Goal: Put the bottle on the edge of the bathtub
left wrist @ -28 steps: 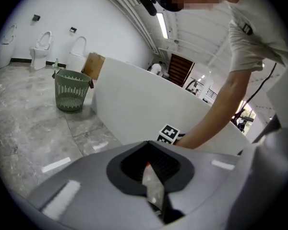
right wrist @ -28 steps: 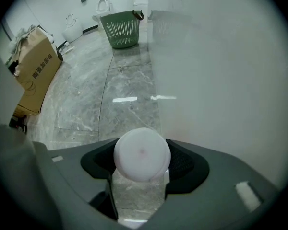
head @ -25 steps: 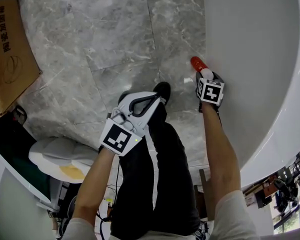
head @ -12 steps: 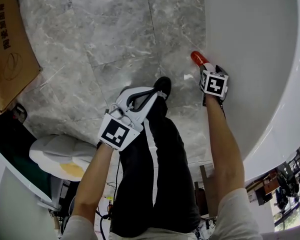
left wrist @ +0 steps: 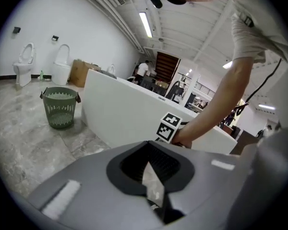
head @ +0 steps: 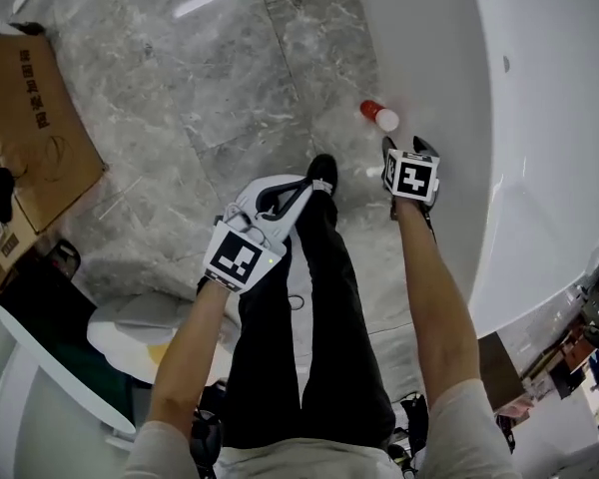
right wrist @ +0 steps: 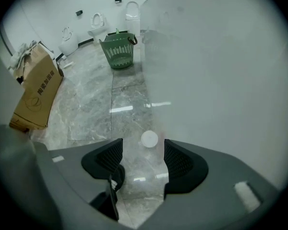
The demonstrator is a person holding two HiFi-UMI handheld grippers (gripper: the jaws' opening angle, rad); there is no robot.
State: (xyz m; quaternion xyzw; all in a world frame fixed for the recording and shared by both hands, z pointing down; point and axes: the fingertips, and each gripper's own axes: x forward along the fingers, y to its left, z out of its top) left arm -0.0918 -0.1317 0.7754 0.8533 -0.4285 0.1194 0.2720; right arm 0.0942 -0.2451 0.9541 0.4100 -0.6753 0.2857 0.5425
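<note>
A red bottle [head: 377,114] with a white end lies low against the white bathtub wall [head: 499,118], white end toward my right gripper. The right gripper [head: 405,151] hangs just short of it, apart from it. In the right gripper view the jaws stand open [right wrist: 143,159] and the bottle's round white end [right wrist: 150,139] shows beyond the gap, untouched. My left gripper [head: 304,200] is shut and empty in front of the person's black trouser leg. In its own view the left gripper [left wrist: 152,178] has its pads together, and the right gripper's marker cube [left wrist: 170,126] shows by the tub wall [left wrist: 120,114].
A cardboard box [head: 40,118] leans at the left on the grey marble floor. A green slatted basket [right wrist: 117,51] stands by the tub's far end, with toilets [left wrist: 24,63] along the wall behind. The person's shoe [head: 322,173] is beside the bottle.
Earlier the bottle's white end sat right at the right gripper's jaws. Now a gap shows between them and the gripper is drawn back. The left gripper has hardly moved.
</note>
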